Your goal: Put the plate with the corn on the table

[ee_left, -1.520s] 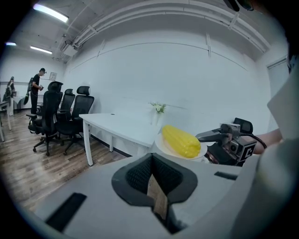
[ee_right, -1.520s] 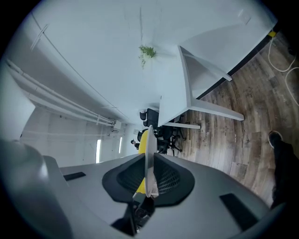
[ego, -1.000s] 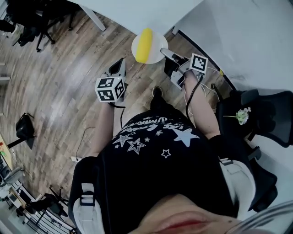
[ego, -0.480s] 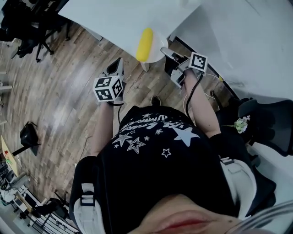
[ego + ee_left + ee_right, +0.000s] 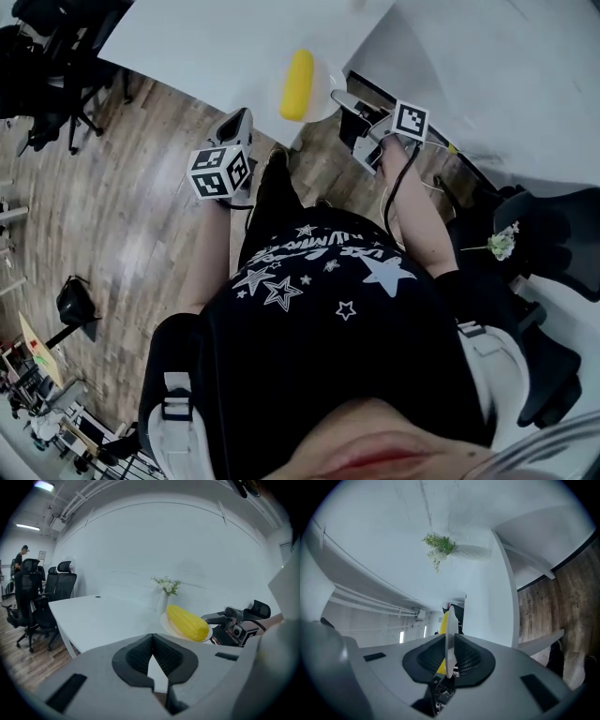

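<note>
A white plate (image 5: 319,82) carrying a yellow corn cob (image 5: 297,84) hangs level over the near corner of the white table (image 5: 216,42). My right gripper (image 5: 339,97) is shut on the plate's right rim. In the right gripper view the plate (image 5: 450,630) shows edge-on between the pads, with the corn (image 5: 443,623) behind it. My left gripper (image 5: 240,118) is shut and empty, below and left of the plate, over the floor. From the left gripper view (image 5: 152,645) I see the corn (image 5: 187,622), the plate (image 5: 169,625) and the right gripper (image 5: 233,626) beyond the jaws.
A vase of white flowers (image 5: 166,587) stands on the table behind the plate. Black office chairs (image 5: 28,597) are at the table's far left end. A second white surface (image 5: 487,66) and a black chair (image 5: 553,244) lie to my right. Below is wooden floor (image 5: 112,206).
The table has come nearer, and the plate has gone from over the floor to over the table's corner. Both grippers keep their grip states.
</note>
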Motion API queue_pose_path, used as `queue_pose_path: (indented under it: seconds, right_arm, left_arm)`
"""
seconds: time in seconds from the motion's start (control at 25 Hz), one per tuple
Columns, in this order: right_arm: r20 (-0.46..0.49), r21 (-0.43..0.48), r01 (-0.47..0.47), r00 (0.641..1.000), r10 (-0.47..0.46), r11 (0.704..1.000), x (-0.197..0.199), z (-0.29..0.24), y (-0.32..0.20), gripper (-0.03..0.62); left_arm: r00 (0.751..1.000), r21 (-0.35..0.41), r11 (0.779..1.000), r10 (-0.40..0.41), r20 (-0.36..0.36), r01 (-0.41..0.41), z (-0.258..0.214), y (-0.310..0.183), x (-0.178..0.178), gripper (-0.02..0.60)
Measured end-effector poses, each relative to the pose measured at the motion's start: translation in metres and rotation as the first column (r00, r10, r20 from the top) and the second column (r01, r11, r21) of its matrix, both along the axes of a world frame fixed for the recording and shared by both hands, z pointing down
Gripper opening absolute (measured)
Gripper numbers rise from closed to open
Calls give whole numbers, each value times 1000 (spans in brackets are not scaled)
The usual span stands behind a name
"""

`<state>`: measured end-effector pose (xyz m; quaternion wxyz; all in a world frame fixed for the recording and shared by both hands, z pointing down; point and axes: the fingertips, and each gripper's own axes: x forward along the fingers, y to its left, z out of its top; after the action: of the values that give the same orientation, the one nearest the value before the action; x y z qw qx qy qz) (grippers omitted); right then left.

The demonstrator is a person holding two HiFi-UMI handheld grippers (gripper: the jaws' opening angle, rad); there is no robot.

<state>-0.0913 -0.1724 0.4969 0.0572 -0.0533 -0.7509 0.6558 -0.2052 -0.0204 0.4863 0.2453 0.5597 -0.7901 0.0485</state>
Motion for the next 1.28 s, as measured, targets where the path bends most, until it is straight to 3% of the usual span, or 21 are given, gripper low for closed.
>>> queue_pose_path:
  seconds: [0.32, 0.6, 0.84, 1.28]
  right_arm:
    - [50, 46, -95, 994, 92, 994, -25, 6, -41, 49]
    - [54, 57, -230, 972, 227, 972, -59, 9, -78, 51]
    - [41, 56, -336, 942, 334, 940, -62, 22, -99, 52]
    - [-3, 54, -482, 875, 483, 874, -63, 62, -137, 55]
  left_arm:
    - [987, -6, 987, 159, -10, -159, 9, -70, -46, 5]
    - [954, -22, 955, 296, -38, -297, 12, -123, -100, 5]
    - [915, -21, 916, 399, -56, -400, 21, -161, -113, 5]
    - [823, -50, 822, 562, -86, -567, 51, -239, -125, 5]
